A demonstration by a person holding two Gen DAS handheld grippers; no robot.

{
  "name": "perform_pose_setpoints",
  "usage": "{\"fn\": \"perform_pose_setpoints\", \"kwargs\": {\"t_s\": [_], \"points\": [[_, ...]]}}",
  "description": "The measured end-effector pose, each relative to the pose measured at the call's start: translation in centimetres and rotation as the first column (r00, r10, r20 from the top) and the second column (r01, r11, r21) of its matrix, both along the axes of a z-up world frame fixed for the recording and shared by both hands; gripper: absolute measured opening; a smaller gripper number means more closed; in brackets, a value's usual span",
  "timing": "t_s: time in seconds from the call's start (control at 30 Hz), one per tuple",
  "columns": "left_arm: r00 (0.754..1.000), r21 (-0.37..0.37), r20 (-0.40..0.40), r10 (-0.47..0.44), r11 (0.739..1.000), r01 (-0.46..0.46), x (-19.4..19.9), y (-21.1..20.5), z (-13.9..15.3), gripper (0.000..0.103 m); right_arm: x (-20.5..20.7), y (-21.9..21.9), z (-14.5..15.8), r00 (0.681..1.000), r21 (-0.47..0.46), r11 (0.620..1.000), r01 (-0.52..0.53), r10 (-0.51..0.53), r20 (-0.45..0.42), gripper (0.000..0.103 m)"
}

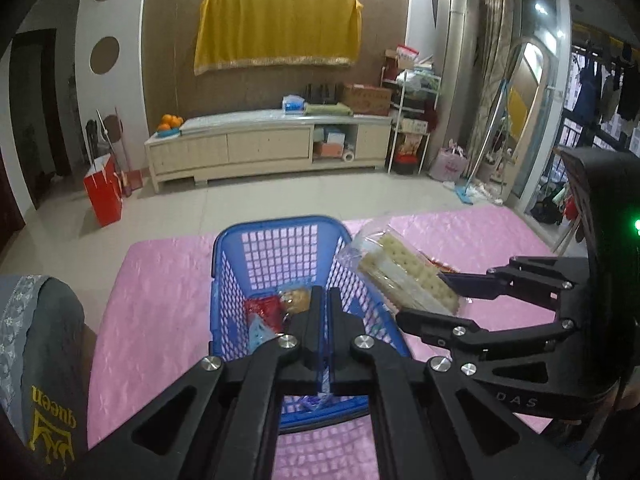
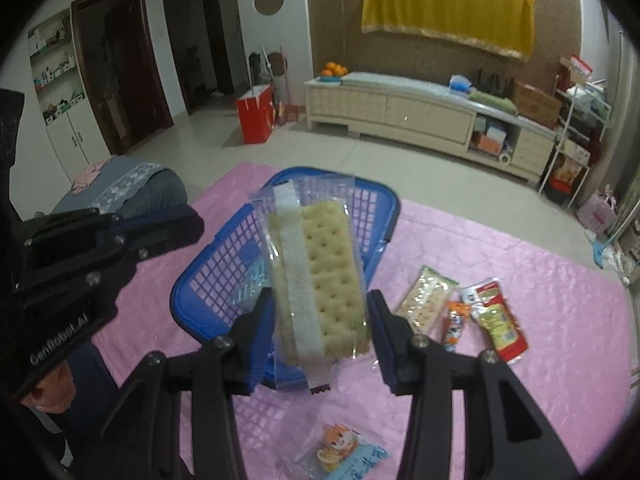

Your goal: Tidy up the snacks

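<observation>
**Crackers held over the basket**

Between the right claw's [image 2: 320, 320] fingers hung a cracker pack [image 2: 320, 276], gripped just above the blue basket's [image 2: 192, 312] rim. The left claw [image 1: 323, 300] was clamped shut on the near rim. The slick wrapper might slip out and land on the pink bench [image 2: 520, 288] instead. Readable writing: "GenRobot.AI" and "DAS" on the claws, "queen" on a cushion [image 1: 52, 380].

pink cloth [image 2: 520, 280] | on it: blue basket [image 2: 192, 312], 4 snack pkts [image 2: 426, 300]
</observation>
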State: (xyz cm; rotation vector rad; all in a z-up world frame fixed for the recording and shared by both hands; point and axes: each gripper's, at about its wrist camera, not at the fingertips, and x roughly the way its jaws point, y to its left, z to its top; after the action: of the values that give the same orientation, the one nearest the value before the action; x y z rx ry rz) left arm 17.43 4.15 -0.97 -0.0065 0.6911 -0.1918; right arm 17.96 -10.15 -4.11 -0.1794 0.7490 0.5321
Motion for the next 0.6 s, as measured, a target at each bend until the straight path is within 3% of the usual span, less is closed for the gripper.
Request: {"fn": "perform_pose_setpoints", "kwargs": {"t_s": [0.47, 0.6], "points": [[0.991, -0.001, -0.132, 0.016, 1.000, -0.016, 3.4, 3.0, -4.7, 0.002, 3.9, 3.8, -3.9, 0.993, -0.061, 0.998, -0.029, 0.022, -0.114, 0.050], [0.989, 0.001, -0.145, 0.038, 0.999, -0.038, 3.3, 3.5, -5.2, 0.033, 4.2, 4.5, -4.4, 0.994, -0.087, 0.995, -0.045, 0.035, -0.106, 0.050]]}}
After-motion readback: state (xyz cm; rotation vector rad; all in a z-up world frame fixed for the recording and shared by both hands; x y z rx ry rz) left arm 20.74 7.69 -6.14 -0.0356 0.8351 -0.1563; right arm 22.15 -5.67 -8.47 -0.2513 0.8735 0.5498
